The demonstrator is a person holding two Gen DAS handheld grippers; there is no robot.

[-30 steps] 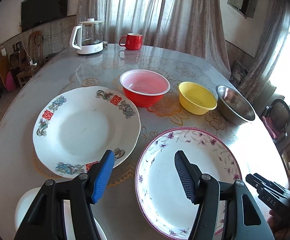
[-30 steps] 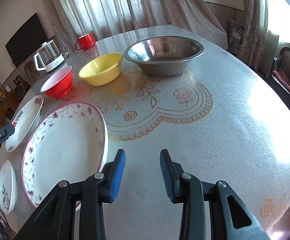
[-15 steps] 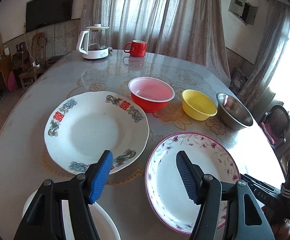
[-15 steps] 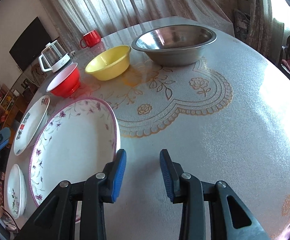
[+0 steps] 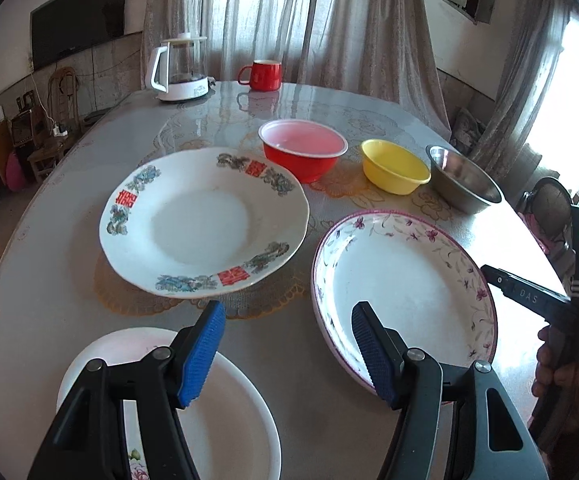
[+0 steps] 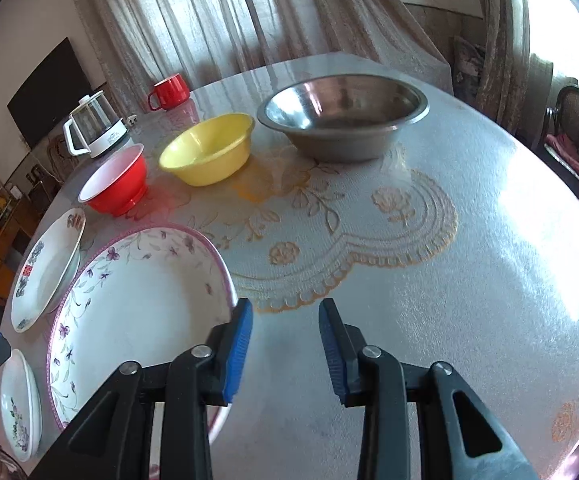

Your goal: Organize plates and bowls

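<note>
Since a second ago we have drawn the left gripper (image 5: 285,354) back toward the near edge, so the small white plate (image 5: 225,420) now shows far more of itself under the left finger, and the right gripper (image 6: 285,354) has edged closer to the purple-flowered plate (image 6: 137,304).

We hold the left gripper with its jaws apart and nothing between them, above the bare table (image 5: 49,280) in the gap between the small white plate and the purple-flowered plate (image 5: 405,280). We see the right gripper's jaws closing, with nothing between them; its left finger overlaps the plate's right rim in the right wrist view, though we cannot tell whether it touches.

Beyond the left gripper lies the large plate with red characters (image 5: 205,224), just beside the purple-flowered one. Behind them, in a row, stand the red bowl (image 5: 303,154), the yellow bowl (image 5: 395,166) and the steel bowl (image 5: 463,180), each apart from the next. At the far edge sit a glass kettle (image 5: 179,70) and a red mug (image 5: 263,75). At the right of the left wrist view a hand (image 5: 565,372) grips the other tool's handle.
</note>
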